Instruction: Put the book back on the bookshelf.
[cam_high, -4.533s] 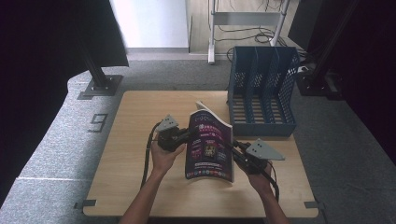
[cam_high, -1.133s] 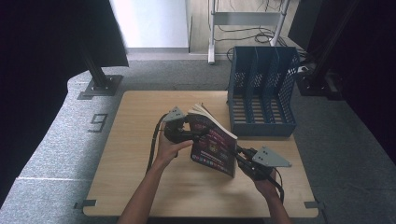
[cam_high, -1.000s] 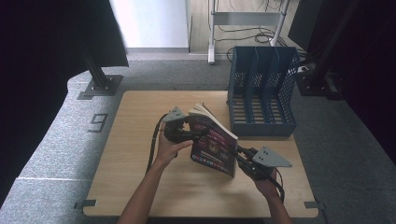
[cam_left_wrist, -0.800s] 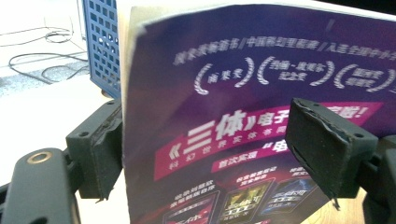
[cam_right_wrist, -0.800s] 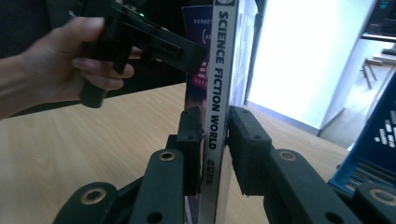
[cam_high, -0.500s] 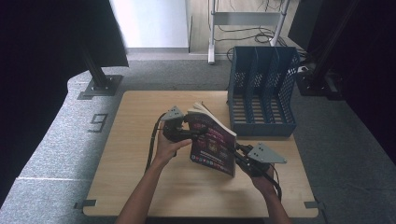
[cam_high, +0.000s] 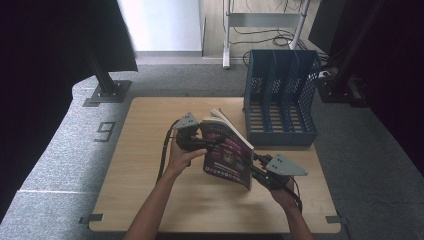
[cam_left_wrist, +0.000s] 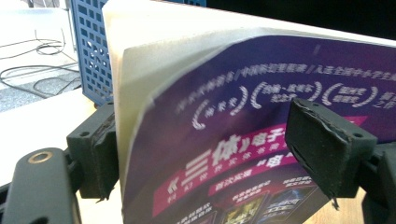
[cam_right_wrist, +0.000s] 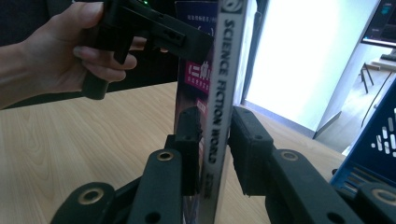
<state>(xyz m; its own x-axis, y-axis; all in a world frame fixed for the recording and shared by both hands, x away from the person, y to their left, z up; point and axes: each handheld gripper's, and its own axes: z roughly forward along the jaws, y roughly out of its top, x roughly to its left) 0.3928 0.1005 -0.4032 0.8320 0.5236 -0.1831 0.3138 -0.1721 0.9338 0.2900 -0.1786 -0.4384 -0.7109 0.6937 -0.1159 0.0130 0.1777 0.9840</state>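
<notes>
A glossy purple paperback magazine (cam_high: 228, 154) is held upright on its lower edge at the middle of the pale wood-grain table (cam_high: 140, 200). Its top corner, cream page block included, is clamped between the matte black rubber fingers (cam_left_wrist: 329, 149) of the left gripper (cam_high: 206, 145). The spine, printed SCIENCE FICTION WORLD, stands between the blocky fingers (cam_right_wrist: 250, 149) of the right gripper (cam_right_wrist: 212, 154), which have just been opening; a slim gap is seen on the right side. A blue perforated plastic file rack (cam_high: 282, 95) stands at the far right.
</notes>
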